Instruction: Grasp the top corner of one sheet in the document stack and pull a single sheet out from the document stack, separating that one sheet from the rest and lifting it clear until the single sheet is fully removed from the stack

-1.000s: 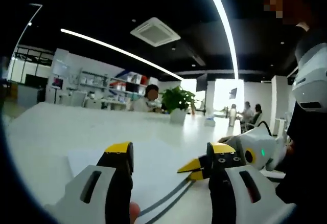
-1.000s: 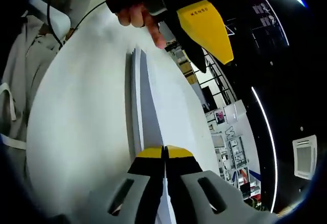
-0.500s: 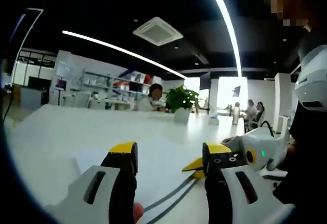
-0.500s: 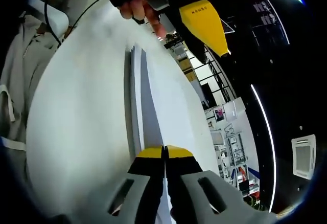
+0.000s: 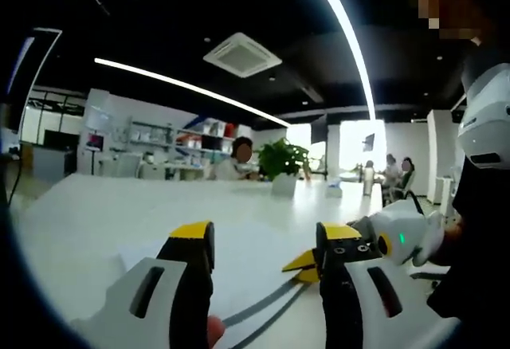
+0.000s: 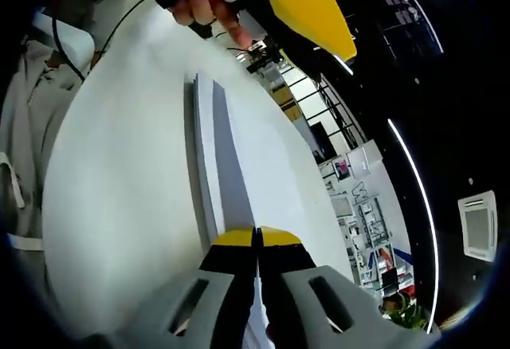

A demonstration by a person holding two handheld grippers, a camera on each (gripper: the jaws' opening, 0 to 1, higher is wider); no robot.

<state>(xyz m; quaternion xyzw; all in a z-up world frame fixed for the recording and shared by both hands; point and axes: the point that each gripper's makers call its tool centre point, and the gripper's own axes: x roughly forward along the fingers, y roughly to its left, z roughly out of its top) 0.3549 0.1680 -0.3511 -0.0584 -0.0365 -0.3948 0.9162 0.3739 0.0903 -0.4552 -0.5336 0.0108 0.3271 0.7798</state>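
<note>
On the white counter (image 6: 119, 205) lies one document stack (image 6: 209, 158), and two tongs work at it, one in each of the person's hands. The right tongs (image 6: 256, 237) are pressed together with their yellow tips pinching the near edge of the stack, where the sheets fan a little apart; I cannot tell if they hold one sheet or more. The left tongs (image 5: 263, 241) are spread wide and hold nothing, hovering over the paper (image 5: 247, 265), with the right tongs' yellow tips (image 5: 301, 263) just beside the inner jaw.
</note>
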